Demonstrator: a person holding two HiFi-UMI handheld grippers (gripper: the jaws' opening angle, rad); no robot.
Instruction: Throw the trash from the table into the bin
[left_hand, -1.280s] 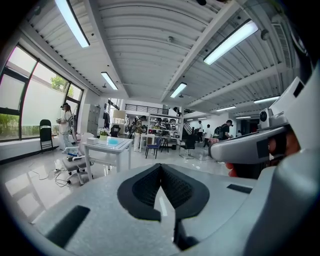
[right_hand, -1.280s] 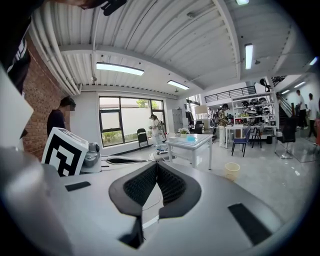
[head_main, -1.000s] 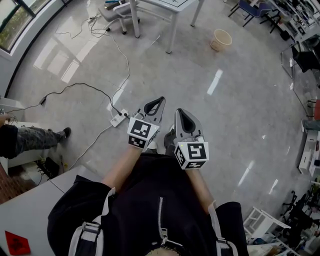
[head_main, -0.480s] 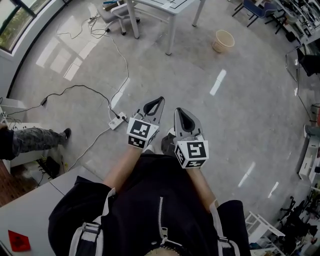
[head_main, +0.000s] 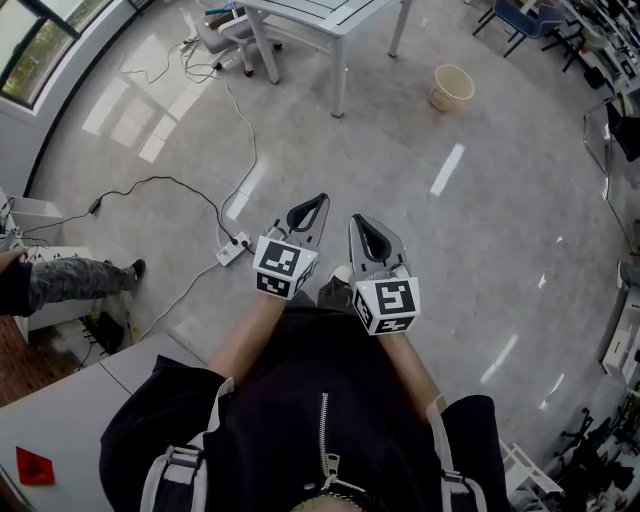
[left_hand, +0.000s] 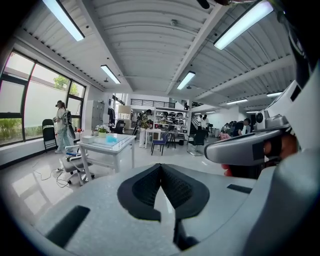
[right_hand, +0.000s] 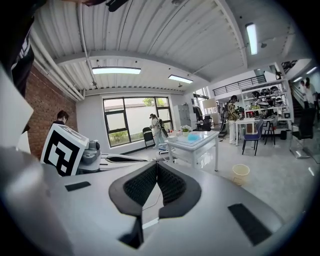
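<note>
While left gripper (left_hand: 160, 169) and right gripper (right_hand: 156, 166) both hold their jaws together, empty, the tan bin (right_hand: 240, 174) appears in the right gripper view, not the left's.

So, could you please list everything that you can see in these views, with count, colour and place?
round beige plastic bin: one, beige, on the floor far ahead, right of the white table
white metal-legged table: one, white, top of the head view
grey office chair: one, grey, beside the white table
white power strip: one, white, on the floor left of the grippers
black cable: one, black, runs to the strip
light grey table corner: one, bottom left
flat red item: one, red, on that corner
bystander's leg: one, dark, left edge
left gripper: one, grey, jaws together, empty
right gripper: one, grey, jaws together, empty
</note>
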